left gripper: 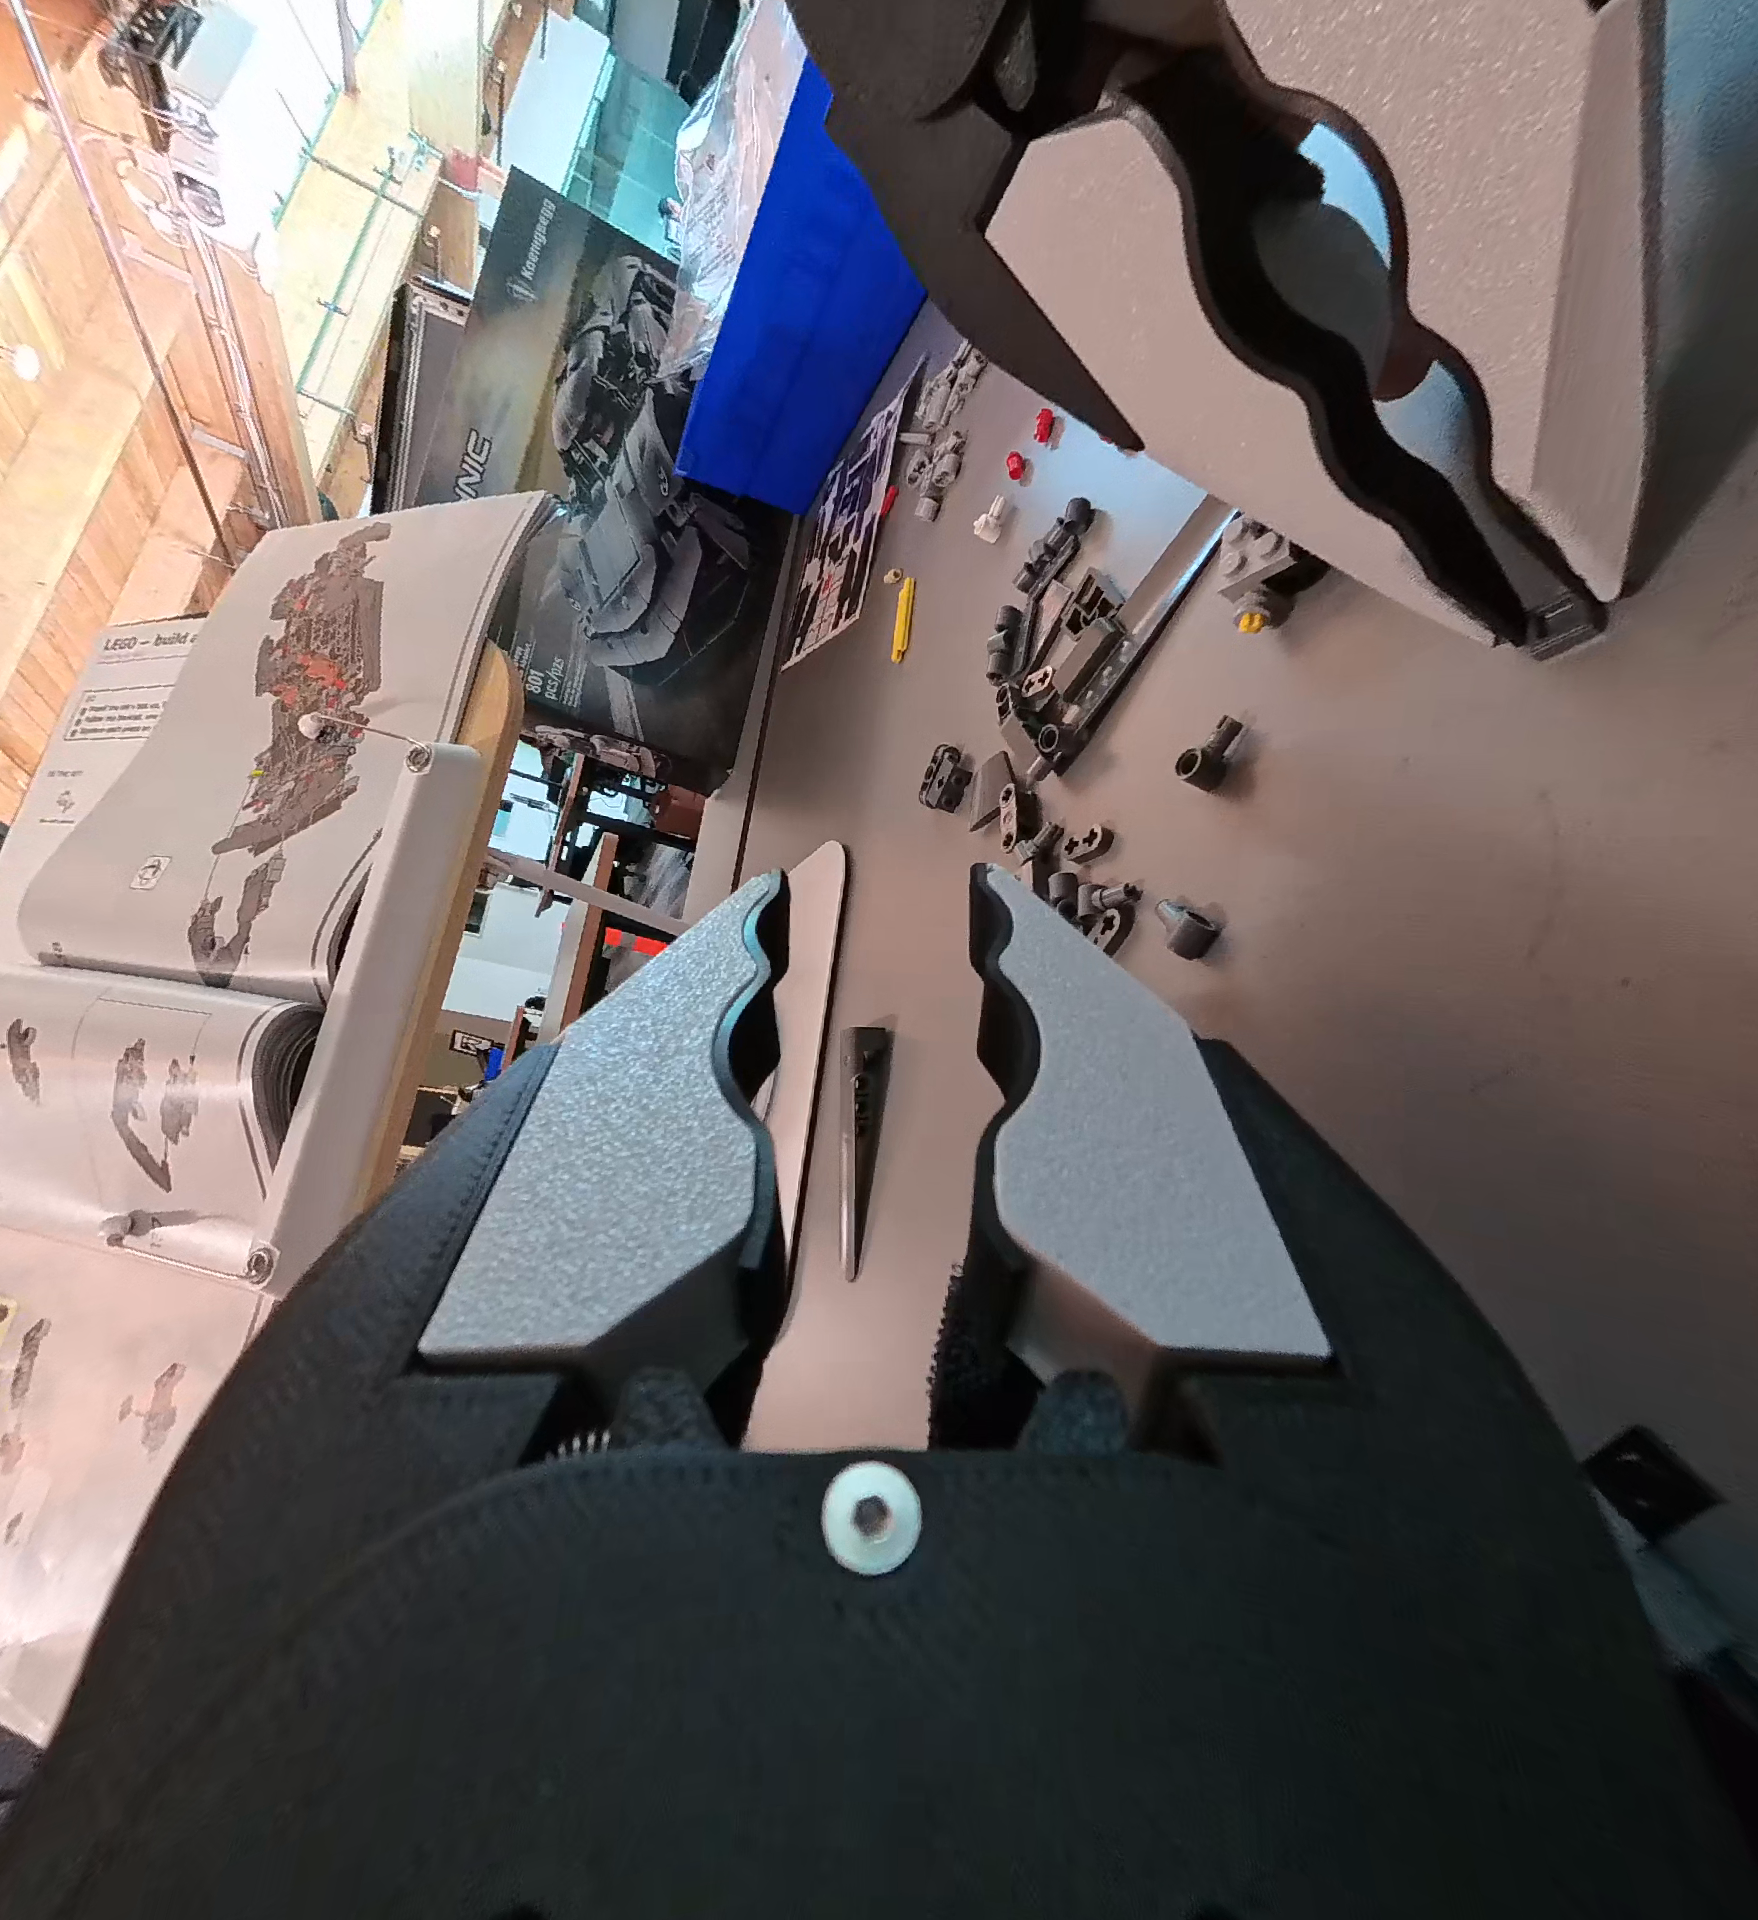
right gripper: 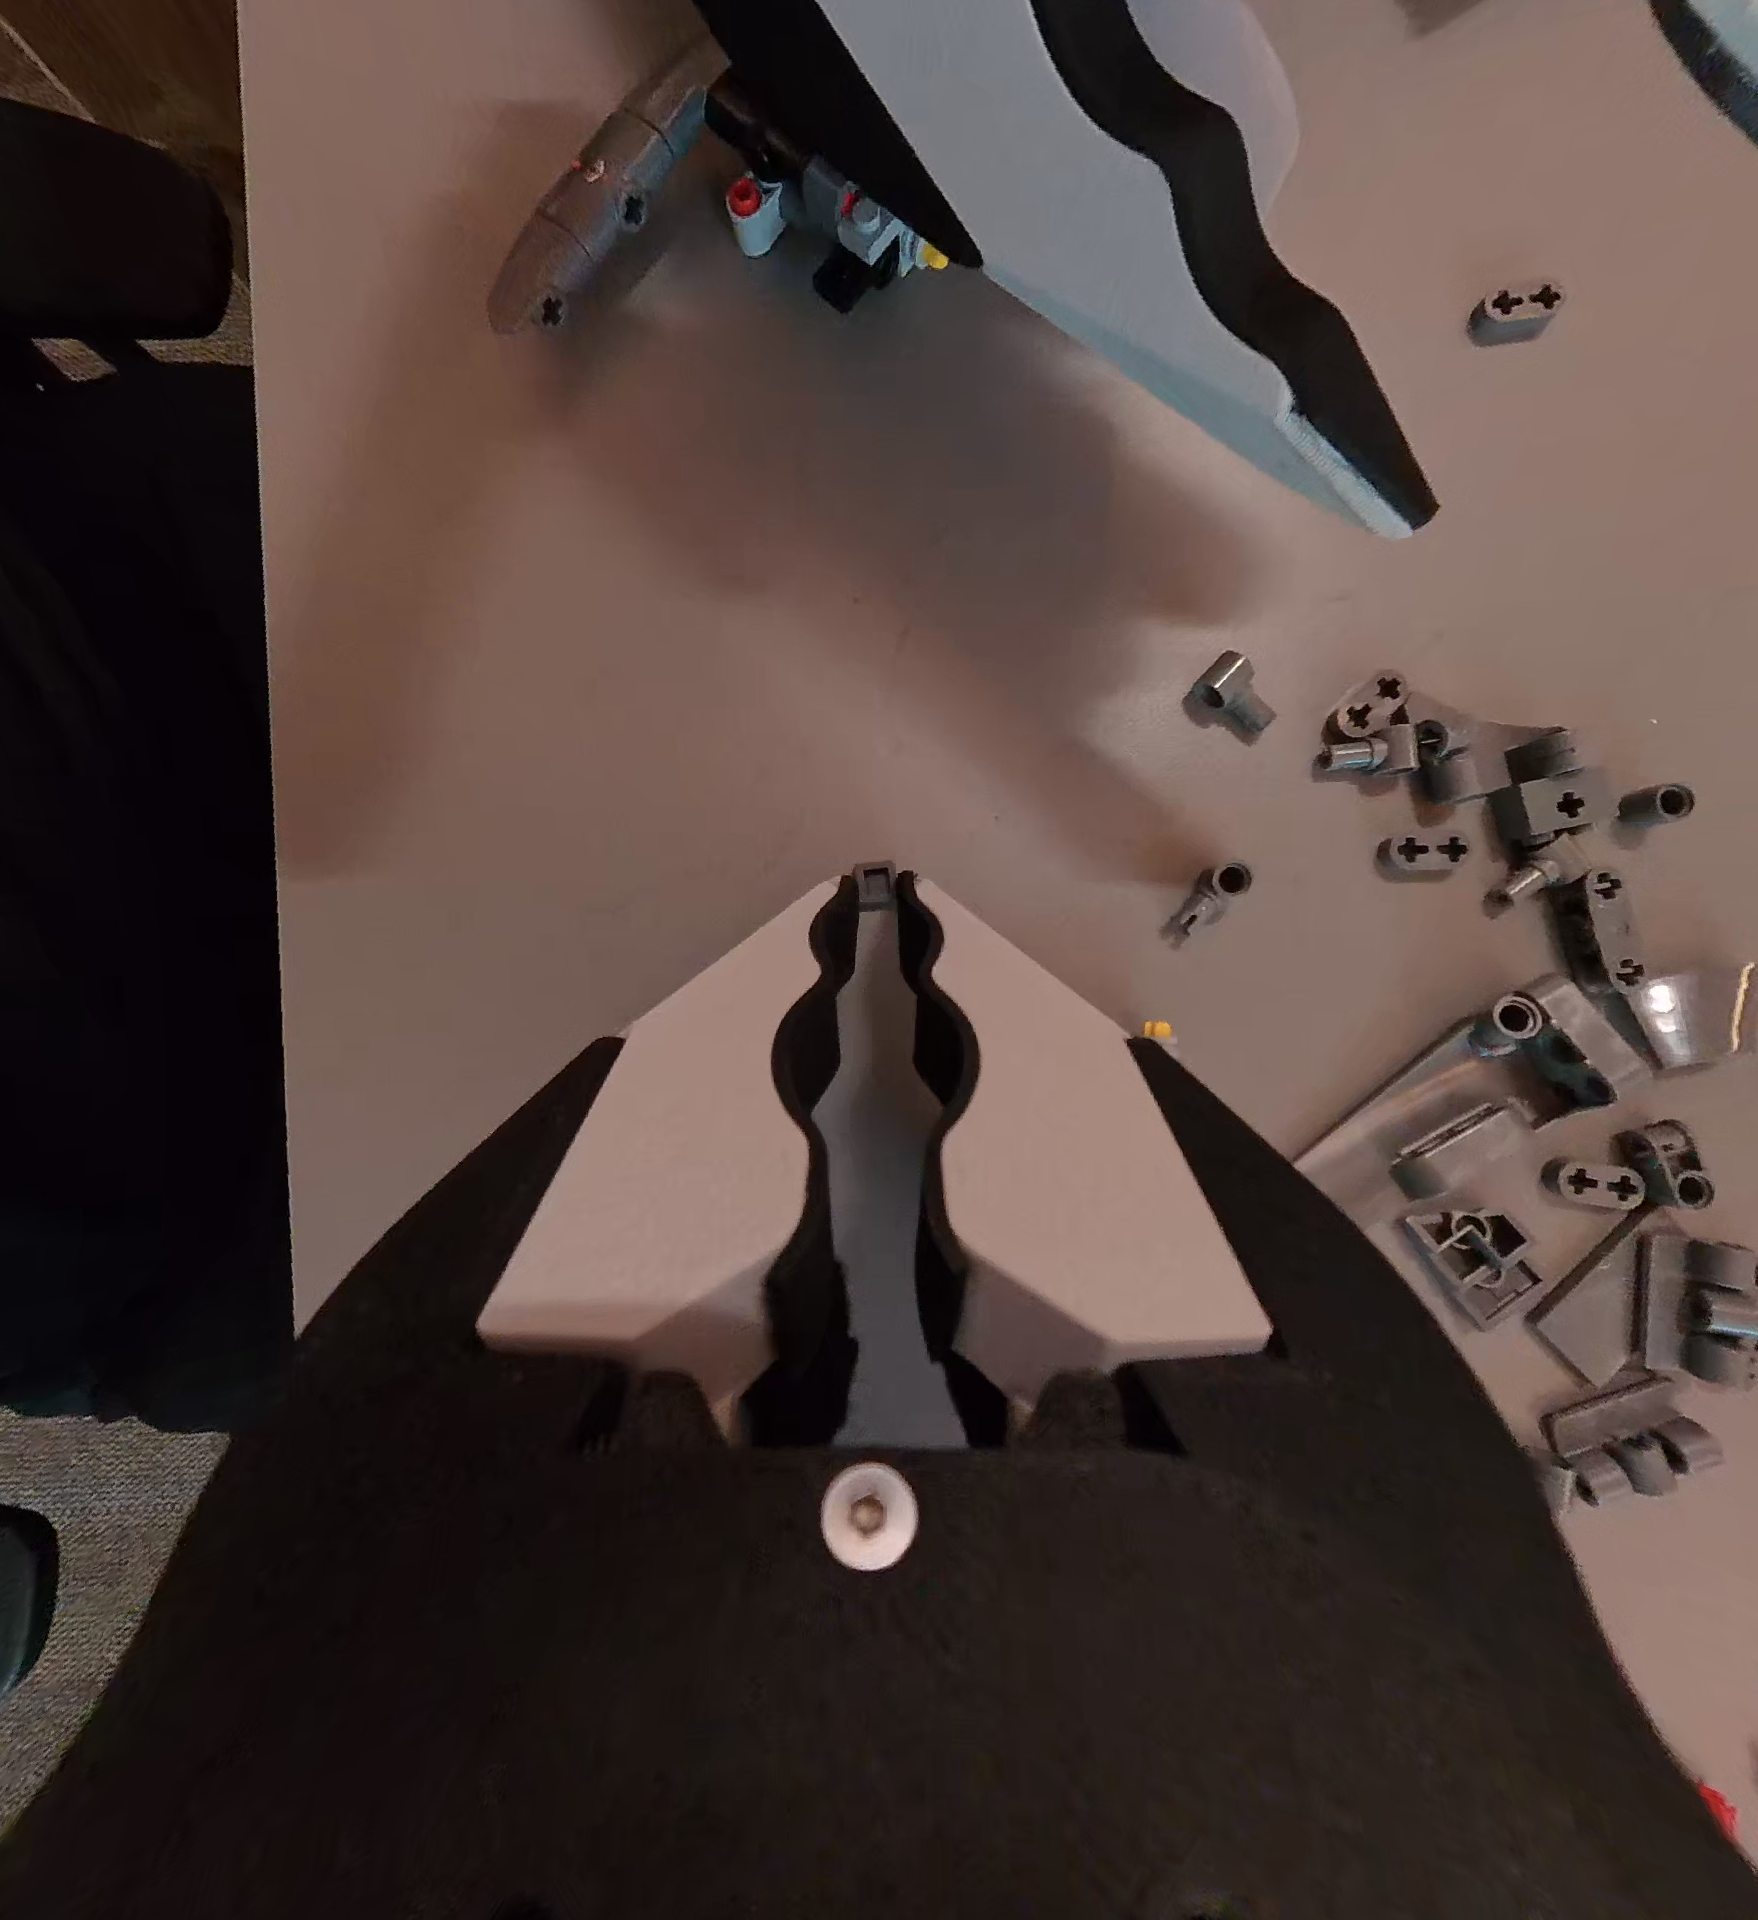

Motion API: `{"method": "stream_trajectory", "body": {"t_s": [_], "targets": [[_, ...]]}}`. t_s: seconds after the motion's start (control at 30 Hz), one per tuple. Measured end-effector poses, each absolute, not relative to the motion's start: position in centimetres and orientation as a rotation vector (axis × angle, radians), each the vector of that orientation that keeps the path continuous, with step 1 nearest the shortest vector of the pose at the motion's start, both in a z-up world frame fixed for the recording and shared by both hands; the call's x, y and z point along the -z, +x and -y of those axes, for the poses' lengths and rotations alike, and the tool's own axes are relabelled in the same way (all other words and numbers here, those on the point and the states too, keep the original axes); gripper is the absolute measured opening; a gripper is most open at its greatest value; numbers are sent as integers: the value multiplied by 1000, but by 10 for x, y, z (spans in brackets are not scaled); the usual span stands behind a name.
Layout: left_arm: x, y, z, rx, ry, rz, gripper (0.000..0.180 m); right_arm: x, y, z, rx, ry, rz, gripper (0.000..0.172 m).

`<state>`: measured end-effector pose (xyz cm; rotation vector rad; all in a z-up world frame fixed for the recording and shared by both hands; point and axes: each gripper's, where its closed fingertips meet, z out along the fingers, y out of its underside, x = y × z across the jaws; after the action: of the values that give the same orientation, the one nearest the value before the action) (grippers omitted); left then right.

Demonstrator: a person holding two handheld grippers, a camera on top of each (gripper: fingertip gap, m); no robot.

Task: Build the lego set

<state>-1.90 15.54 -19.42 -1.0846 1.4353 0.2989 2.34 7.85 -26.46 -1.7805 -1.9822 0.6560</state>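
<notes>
We see the right gripper (right gripper: 876,883) pinching a small grey piece (right gripper: 875,889) at its tips above the table (right gripper: 646,644), the left gripper (left gripper: 875,914) standing part open on nothing, and loose grey parts (right gripper: 1540,810) lying unassembled nearby.

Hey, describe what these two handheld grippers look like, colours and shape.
Both match: the left gripper and right gripper have rough black bodies, a white round screw head at centre, and two pale grey wedge-shaped fingers whose wavy inner edges are lined black.
</notes>
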Motion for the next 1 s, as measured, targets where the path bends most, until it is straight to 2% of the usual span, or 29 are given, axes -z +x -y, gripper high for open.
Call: {"method": "stream_trajectory", "body": {"t_s": [0.37, 0.87, 1.0], "targets": [[187, -19, -146, -265, -1058, -1431, 31, 242, 22, -93, -848, -1763, 1805, 4], [112, 16, -130, -189, -895, -1197, 31, 120, 26, -139, -1430, -1443, 1088, 4], [105, 24, -137, -224, -849, -1189, 28, 105, 25, -139, -1541, -1372, 1011, 4]]}}
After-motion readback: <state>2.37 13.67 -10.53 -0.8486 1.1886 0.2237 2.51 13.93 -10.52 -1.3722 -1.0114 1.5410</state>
